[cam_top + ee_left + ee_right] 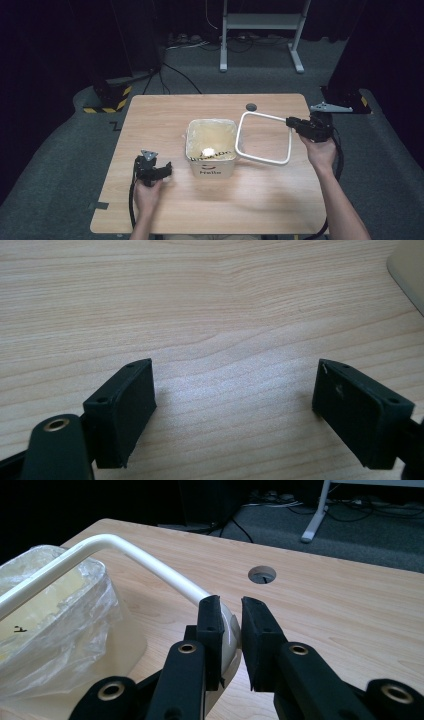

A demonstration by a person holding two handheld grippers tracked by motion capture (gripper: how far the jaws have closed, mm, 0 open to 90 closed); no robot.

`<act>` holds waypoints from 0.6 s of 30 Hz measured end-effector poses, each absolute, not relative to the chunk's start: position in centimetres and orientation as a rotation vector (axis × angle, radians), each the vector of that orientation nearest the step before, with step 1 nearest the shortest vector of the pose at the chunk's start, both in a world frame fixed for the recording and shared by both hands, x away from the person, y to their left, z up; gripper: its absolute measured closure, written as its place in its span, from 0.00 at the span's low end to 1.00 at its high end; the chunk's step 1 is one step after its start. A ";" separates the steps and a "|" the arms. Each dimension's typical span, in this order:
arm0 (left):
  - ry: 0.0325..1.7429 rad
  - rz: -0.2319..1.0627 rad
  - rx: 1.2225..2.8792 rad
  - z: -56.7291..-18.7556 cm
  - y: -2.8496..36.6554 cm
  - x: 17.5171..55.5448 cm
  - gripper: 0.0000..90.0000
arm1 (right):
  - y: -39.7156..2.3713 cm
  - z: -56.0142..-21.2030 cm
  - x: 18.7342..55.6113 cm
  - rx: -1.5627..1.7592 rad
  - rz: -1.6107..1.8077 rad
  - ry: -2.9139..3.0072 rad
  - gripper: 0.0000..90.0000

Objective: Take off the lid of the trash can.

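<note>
Two grippers on the wooden table (pixel 165 210), one in each of the person's hands. Nearest, forearms come in from the bottom edge, cut off at the frame. Left gripper (pixel 159 170) sits low at the left front of the table, left of the bin; in its own view the left gripper (pixel 235 405) has jaws wide apart, nothing between them, only bare wood grain under them. A pale corner at that view's top right edge is cropped, probably the bin wall, hard to tell.

Mid table: small cream bin (pixel 211 167) lined with a clear plastic bag (pixel 212 135), some dark lettering on the front, too small and blurred to read fully. A small white lump (pixel 207 151) lies inside near the front wall; can't make out what it is.

Right of the bin, a white square frame (pixel 265 137) of rounded tube, raised and tilted, its left side just beside the bin's right rim; contact there unclear. Right gripper (pixel 292 122) grips the frame's right side. In the right gripper view the right gripper (pixel 231 625) jaws are close together and clamped on the white tube, frame (pixel 150 565) running off left over the bag (pixel 55 630), its far part cropped out.

Farther: round cable hole (pixel 251 106) near the table's back edge. Beyond, grey carpet, white stand legs (pixel 260 22), cables, dark surroundings with little detail.
</note>
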State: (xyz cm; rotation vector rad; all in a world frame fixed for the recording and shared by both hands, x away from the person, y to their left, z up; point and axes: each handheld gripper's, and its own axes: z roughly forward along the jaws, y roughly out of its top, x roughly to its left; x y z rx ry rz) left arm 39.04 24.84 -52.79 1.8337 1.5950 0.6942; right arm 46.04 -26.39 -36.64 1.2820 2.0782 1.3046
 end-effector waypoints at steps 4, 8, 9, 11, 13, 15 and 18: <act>1.596 0.694 1.833 -52.8 24.8 39.0 0.19 | -26.9 -36.8 45.8 1.290 1.298 2.071 0.88; 1.596 0.694 1.833 -52.8 24.8 39.0 0.19 | -27.5 -37.0 45.6 1.299 1.298 2.055 0.88; 1.596 0.694 1.833 -52.8 24.8 39.0 0.19 | -27.7 -37.0 45.6 1.301 1.293 2.053 0.88; 1.596 0.694 1.833 -52.8 24.8 39.0 0.19 | -28.0 -37.2 45.5 1.304 1.285 2.050 0.88; 1.597 0.695 1.833 -52.8 24.8 39.0 0.19 | -28.4 -37.4 45.3 1.314 1.281 2.048 0.88; 1.597 0.695 1.832 -52.8 24.8 39.0 0.19 | -28.7 -37.6 45.2 1.326 1.278 2.045 0.88; 1.596 0.695 1.832 -52.8 24.8 39.0 0.19 | -29.0 -38.0 45.2 1.335 1.270 2.045 0.88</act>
